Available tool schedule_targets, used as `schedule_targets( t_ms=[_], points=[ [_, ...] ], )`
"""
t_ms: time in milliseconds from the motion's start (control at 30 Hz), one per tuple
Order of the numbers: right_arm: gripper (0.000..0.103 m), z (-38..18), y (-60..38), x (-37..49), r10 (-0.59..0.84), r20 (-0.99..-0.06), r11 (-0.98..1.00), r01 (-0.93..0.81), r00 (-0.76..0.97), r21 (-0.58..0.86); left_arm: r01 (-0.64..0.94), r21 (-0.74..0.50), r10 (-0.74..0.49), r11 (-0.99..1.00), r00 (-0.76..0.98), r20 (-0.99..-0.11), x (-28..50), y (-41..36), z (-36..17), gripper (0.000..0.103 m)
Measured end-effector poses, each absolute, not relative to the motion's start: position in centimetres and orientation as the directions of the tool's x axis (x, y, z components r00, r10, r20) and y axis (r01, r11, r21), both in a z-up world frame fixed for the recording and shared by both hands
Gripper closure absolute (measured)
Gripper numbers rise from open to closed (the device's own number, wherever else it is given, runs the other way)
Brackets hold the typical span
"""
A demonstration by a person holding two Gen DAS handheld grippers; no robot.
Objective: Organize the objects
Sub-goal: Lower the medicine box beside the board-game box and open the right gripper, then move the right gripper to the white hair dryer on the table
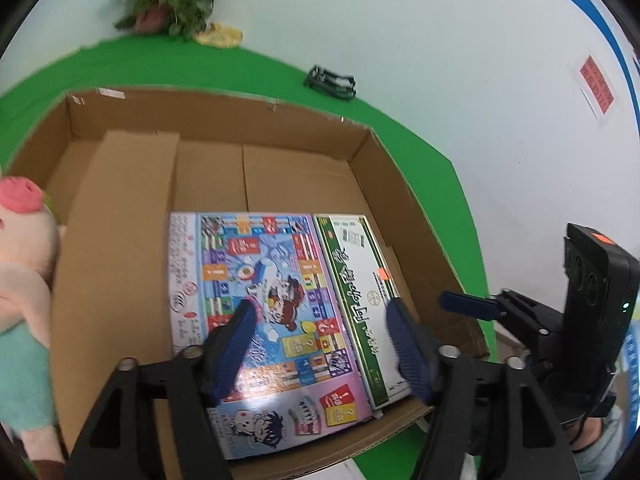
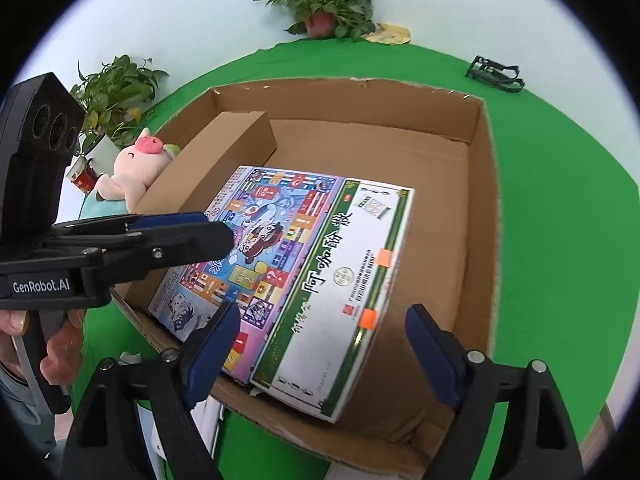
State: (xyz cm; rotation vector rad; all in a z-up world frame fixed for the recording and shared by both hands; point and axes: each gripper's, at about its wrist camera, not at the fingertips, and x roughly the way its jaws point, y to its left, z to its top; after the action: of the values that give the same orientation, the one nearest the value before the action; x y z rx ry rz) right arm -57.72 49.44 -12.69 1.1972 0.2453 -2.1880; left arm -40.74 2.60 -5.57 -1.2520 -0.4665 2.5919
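Resting in carton [image 2: 480, 200]: two boxes [image 2: 332, 280]

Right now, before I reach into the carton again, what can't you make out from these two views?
- Small print on the green-and-white box: too small, both views.
- Carton floor under the colourful game box: covered by both boxes.
- Plush pig: cut by the left wrist view's edge; behind the carton flap in the right.
- Black frame on the green cloth: too small to identify.
- Left hand-held gripper and right hand-held gripper: open, empty.
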Motion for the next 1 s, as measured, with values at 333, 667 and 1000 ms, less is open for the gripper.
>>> schedule_targets(
  t_ms=[333, 667, 1000],
  points=[
    [0.001, -9.8, 51.1, -50.6, -0.379, -0.687, -0.854, 0.520, -0.620, 0.001, 0.035, -0.041, -0.005, -0.999, -0.816, -0.578, -33.0, 6.1, -1.1, 0.000],
    [0.001, -9.3, 52.3, -45.1, -0.381, -0.630, -0.880, 0.475, -0.677, 0.022, 0.169, 0.029, -0.153, -0.985, -0.787, -0.598, -27.1, 6.9, -1.5, 0.000],
    [0.001, -9.2, 52.7, -41.7, -0.339, -0.610, -0.899, 0.437, -0.716, -0.014, 0.147, 0.006, -0.122, -0.989, -0.791, -0.599, -24.1, 7.6, -1.1, 0.000]
  ],
)
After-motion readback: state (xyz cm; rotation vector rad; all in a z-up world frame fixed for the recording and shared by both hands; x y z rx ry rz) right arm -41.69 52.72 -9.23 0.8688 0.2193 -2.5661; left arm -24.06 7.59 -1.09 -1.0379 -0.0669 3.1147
